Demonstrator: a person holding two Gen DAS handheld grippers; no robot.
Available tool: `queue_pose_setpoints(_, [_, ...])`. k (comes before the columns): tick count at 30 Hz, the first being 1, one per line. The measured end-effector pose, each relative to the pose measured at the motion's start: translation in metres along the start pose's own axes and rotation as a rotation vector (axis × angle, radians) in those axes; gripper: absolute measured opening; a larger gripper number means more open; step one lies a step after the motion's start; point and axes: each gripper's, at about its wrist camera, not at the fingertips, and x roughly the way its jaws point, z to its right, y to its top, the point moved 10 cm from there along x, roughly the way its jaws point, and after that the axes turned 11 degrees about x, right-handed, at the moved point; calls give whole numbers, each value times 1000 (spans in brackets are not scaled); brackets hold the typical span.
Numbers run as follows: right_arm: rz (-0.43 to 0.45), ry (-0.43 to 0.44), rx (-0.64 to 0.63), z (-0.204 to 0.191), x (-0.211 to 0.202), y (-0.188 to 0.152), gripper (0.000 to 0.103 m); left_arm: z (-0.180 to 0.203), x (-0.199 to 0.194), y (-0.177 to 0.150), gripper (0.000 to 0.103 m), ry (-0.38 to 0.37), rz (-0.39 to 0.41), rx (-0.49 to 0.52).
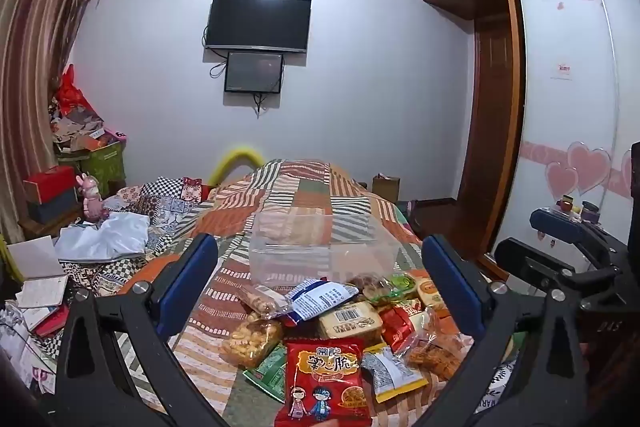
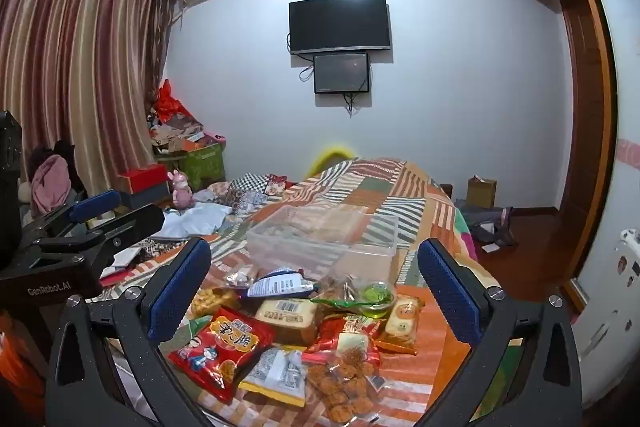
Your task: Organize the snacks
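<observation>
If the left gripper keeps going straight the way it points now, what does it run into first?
Probably the snack pile: the open left gripper points slightly down over the heap, likely meeting the blue-and-white packet on the beige barcode pack before the clear plastic box. Depth is uncertain.

I read "GenRobot.AI" on my left gripper [image 2: 52,289] at the right wrist view's left edge. The red packet [image 1: 325,379], lower centre, bears large Chinese characters, "掌心脆".

Both 2 wrist views look forward, tilted slightly down, close above the snack pile [image 1: 340,323] on the bed [image 2: 360,187], facing the television [image 1: 258,23]; they share pile, bed and television.
</observation>
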Motion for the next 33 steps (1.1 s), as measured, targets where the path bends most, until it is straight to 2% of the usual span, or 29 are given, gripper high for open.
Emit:
queue_pose_setpoints(6, [0, 5, 4, -1, 0, 0, 103, 1, 1, 0, 103, -14, 4, -2])
queue_pose_setpoints(14, [-2, 5, 8, -1, -2, 0, 103, 1, -2, 1, 103, 8, 12, 10])
queue_pose_setpoints(33, [-4, 11, 26, 1, -1, 0, 103, 0, -2, 0, 103, 9, 11, 6])
